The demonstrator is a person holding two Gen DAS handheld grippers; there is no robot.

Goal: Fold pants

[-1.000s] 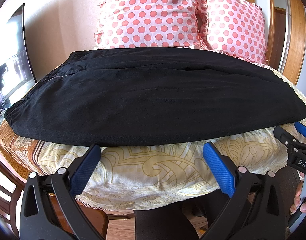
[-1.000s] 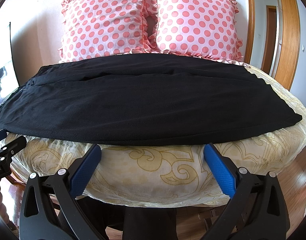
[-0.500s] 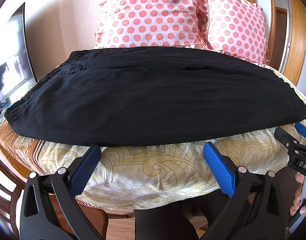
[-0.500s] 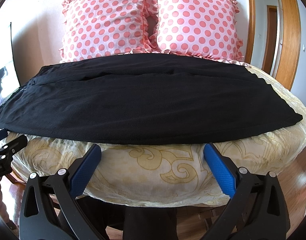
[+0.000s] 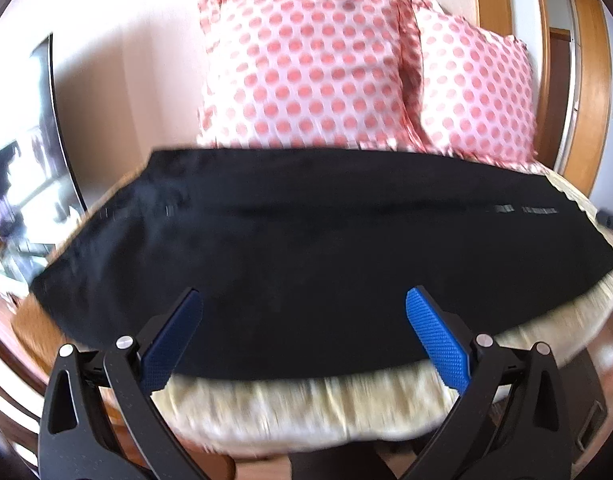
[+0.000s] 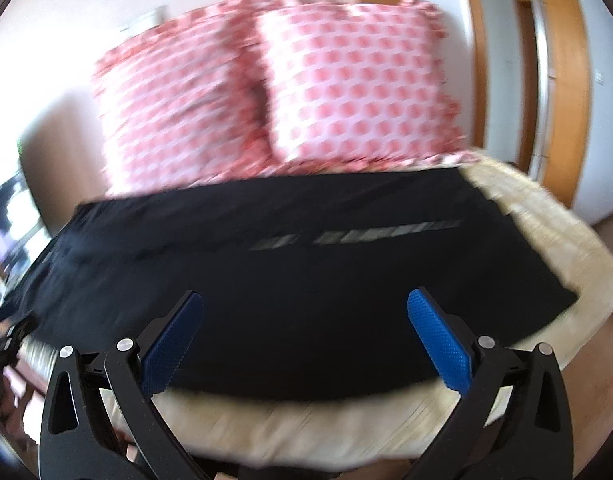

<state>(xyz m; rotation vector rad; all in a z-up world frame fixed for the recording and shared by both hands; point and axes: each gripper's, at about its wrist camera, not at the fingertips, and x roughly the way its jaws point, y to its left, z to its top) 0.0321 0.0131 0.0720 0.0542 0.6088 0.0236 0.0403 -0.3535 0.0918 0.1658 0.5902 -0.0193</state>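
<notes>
Now both hand-held grippers have moved forward, toward the bed. A moment ago the blue pads of each one stood over the yellow bedcover, short of the dark cloth; at this moment the pads of the left hand-held gripper [image 5: 304, 336] and of the right hand-held gripper [image 6: 305, 338] lie over the near edge of the black pants [image 5: 306, 256]. Both pictures are smeared, so the tools are probably in quick motion, and fine detail of the cloth cannot be read.

The pants lie spread flat across the bed [image 5: 306, 412], straight ahead of both grippers, with the long side running from left to right. The right end of the pants [image 6: 546, 300] is ahead and to the right of the right gripper. Behind the pants, far ahead of the grippers, two pink dotted pillows [image 5: 306, 76] lean on the wall.

Each gripper has its two fingers wide apart, and nothing is between them. I cannot tell if the pads already touch the cloth or hang just above it, because of the blur.

In my judgement this is the approach before the first grasp. No fold is made yet; the pants seem to lie at full length. The next move likely needs each gripper to pinch the near edge, so the cloth can be lifted and carried over.
</notes>
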